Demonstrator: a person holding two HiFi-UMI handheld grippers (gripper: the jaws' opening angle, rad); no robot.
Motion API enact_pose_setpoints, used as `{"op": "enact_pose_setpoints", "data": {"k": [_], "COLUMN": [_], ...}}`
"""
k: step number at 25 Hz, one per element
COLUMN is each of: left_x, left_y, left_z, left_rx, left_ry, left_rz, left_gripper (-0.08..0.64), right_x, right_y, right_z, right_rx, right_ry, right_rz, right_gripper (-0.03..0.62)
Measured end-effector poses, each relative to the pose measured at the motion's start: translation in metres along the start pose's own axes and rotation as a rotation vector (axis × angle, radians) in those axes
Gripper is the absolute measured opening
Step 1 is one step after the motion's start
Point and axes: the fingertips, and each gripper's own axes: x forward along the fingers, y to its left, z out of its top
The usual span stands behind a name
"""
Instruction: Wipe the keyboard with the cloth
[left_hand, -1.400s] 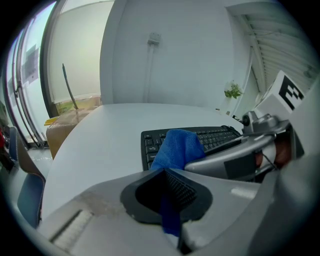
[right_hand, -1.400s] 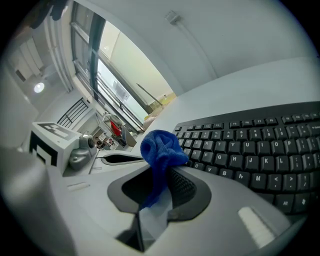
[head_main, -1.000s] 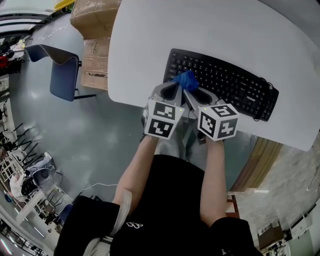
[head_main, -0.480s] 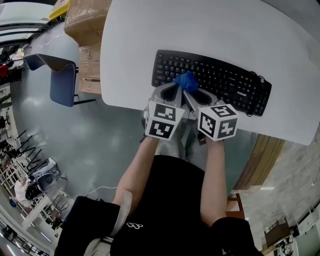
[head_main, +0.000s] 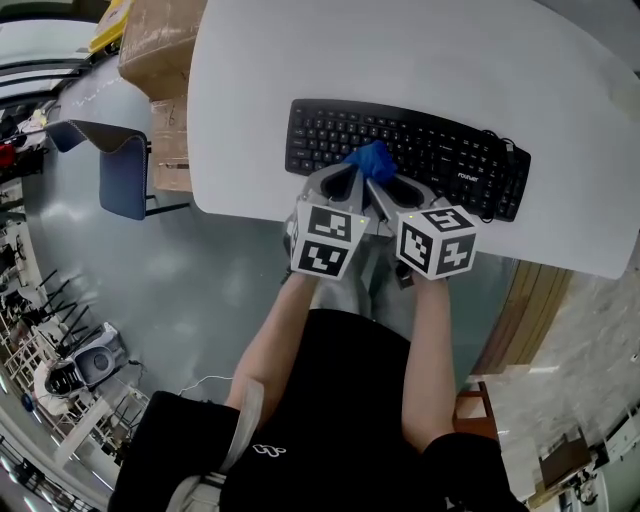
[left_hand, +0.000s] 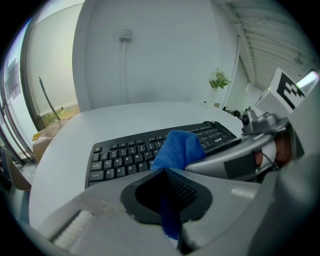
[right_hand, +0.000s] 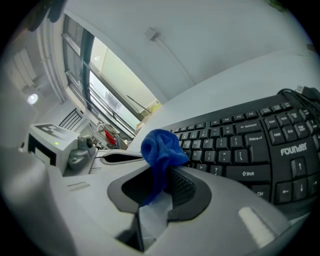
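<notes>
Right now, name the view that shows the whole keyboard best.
The head view: from above it shows the keyboard in full outline on the white table, with the blue cloth over part of its near edge. The left gripper view shows it low, partly behind the cloth; the right gripper view shows its right portion, cropped.

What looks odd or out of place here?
Only the cloth: it is bunched into a wad and pinched by both the left gripper and the right gripper at once, over the near rows of the keyboard. No spill or damage shows.
</notes>
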Motion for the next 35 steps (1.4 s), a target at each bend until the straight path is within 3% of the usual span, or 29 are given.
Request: {"op": "enact_pose_setpoints", "data": {"k": [35], "left_x": [0.039], "left_y": [-0.094], "left_z": [0.033], "left_rx": [0.083], "left_ry": [0.005], "left_rz": [-0.051], "left_gripper": [-0.002], "right_x": [-0.082], "right_y": [-0.071], "right_z": [0.001], "right_rx": [0.049], "right_ry": [-0.061], "right_rz": [-0.055], "right_gripper": [0.086]}}
